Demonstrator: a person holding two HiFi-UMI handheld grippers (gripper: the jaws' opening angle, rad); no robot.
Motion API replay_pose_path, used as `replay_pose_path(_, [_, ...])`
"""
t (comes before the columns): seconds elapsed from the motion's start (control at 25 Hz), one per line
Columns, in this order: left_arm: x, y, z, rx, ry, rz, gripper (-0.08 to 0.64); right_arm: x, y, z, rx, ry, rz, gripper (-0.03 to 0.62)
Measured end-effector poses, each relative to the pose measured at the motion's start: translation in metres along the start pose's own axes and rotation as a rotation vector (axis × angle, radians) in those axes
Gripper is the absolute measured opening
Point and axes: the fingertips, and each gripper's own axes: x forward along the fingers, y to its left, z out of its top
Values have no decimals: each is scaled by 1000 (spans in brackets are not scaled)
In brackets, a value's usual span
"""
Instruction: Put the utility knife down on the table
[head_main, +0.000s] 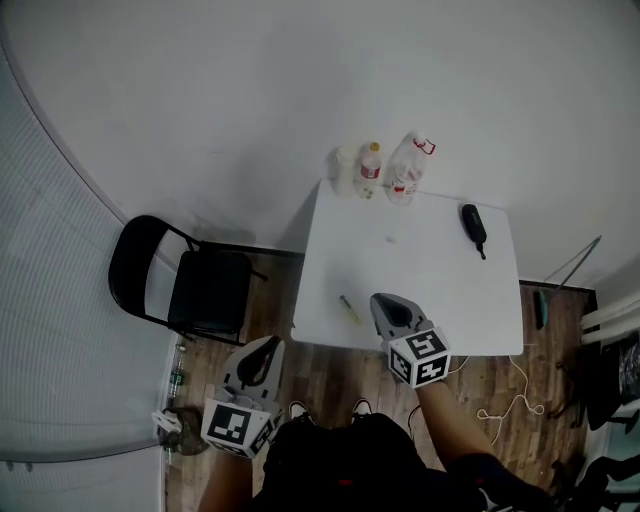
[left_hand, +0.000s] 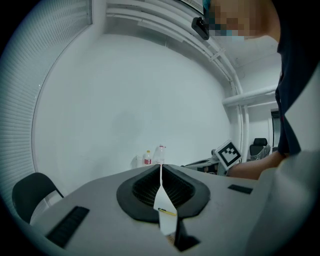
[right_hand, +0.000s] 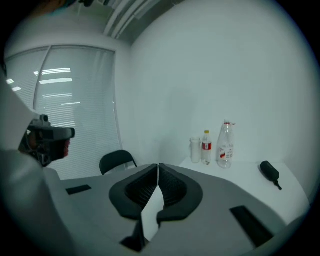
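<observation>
The yellow utility knife lies on the white table near its front edge, free of both grippers. It also shows as a thin yellow streak through the slit of the left gripper as the utility knife. My right gripper hangs over the table's front edge just right of the knife, its jaws shut with nothing between them; the right gripper points toward the back of the table. My left gripper is off the table, in front of its left corner, jaws shut and empty.
A cup and two clear bottles stand at the table's back edge. A black handled tool lies at the back right. A black chair stands left of the table. Cables lie on the wooden floor at right.
</observation>
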Motion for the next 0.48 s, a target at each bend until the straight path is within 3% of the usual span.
replay_pose_path(0.28, [7,-24,29,40,-67,-71,31,-91,19,80,-88,-254,-19,23])
replay_pose_path(0.48, [8,-37,50,63,-97,-103,31,-143,26,113,-144,-380,-58,21])
